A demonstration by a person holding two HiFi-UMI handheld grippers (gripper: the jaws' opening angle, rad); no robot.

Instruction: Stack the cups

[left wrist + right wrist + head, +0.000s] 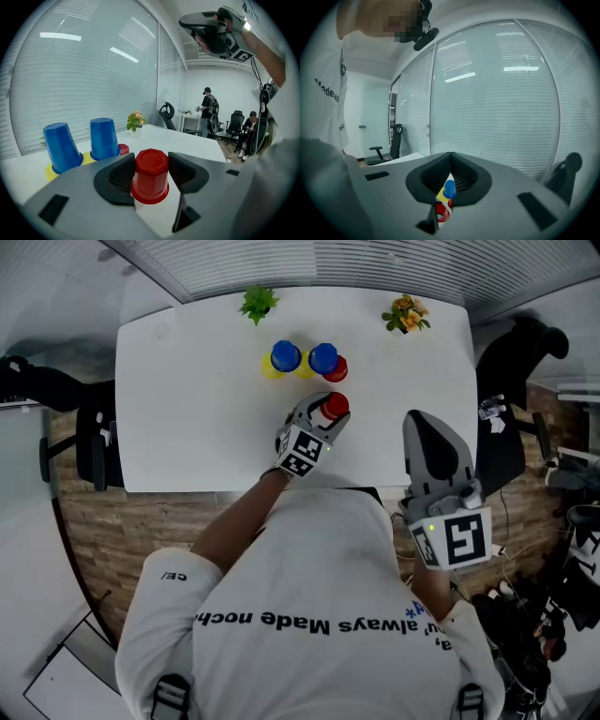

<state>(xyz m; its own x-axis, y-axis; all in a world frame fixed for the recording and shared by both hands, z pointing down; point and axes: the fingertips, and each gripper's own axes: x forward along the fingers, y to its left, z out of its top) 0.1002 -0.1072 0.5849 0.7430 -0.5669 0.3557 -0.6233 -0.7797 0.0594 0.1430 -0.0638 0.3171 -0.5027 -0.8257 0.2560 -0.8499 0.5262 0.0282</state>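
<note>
upside-down red cup standing alone, two upside-down blue cups side by side beyond

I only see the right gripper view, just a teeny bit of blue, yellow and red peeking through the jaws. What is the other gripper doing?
Observer: The left hand-held gripper has a red cup between its jaws. The pads look pressed on its sides, and the cup stands upside down on the white table.
Operator: How many blue cups are there?
Observer: Two blue cups, both upside down, side by side farther back on the table.
Operator: And where is my gripper?
Observer: The right hand-held gripper is held up at the person's right side, away from all the cups.
</note>
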